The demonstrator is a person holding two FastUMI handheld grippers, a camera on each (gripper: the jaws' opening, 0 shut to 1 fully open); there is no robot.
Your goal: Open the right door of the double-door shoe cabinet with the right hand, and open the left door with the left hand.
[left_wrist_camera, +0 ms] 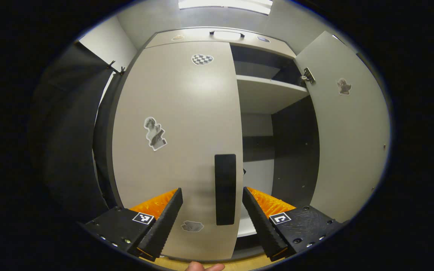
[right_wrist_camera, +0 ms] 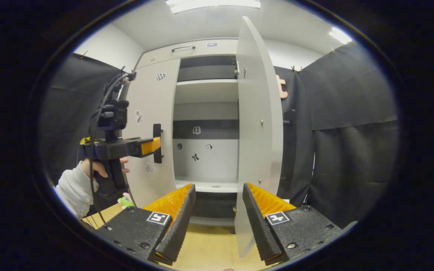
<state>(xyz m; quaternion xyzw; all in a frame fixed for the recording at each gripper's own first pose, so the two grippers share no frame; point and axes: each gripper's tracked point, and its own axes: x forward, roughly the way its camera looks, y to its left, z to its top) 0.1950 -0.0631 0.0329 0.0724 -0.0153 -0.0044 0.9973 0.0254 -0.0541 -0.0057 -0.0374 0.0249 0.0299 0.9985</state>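
Note:
The pale shoe cabinet's left door (left_wrist_camera: pixel 179 124) stands closed, and its black vertical handle (left_wrist_camera: pixel 225 188) lies between the fingers of my left gripper (left_wrist_camera: pixel 212 199). That gripper is open, with both fingers off the handle. The right door (left_wrist_camera: pixel 347 131) is swung wide open. In the right gripper view this right door (right_wrist_camera: pixel 256 124) is seen almost edge-on, its lower edge just beside my right gripper (right_wrist_camera: pixel 218 195), which is open and holds nothing. The left gripper (right_wrist_camera: pixel 153 146), held by a hand (right_wrist_camera: pixel 102 167), reaches the left door's handle (right_wrist_camera: pixel 157 143).
Behind the open door are a pale shelf (left_wrist_camera: pixel 266 90) and a dark back wall with small stickers (right_wrist_camera: pixel 196 156). A wooden tabletop (right_wrist_camera: pixel 202 248) lies below the cabinet. Black cloth (right_wrist_camera: pixel 349 124) hangs on both sides. A small green object (right_wrist_camera: pixel 126 201) sits by the white sleeve.

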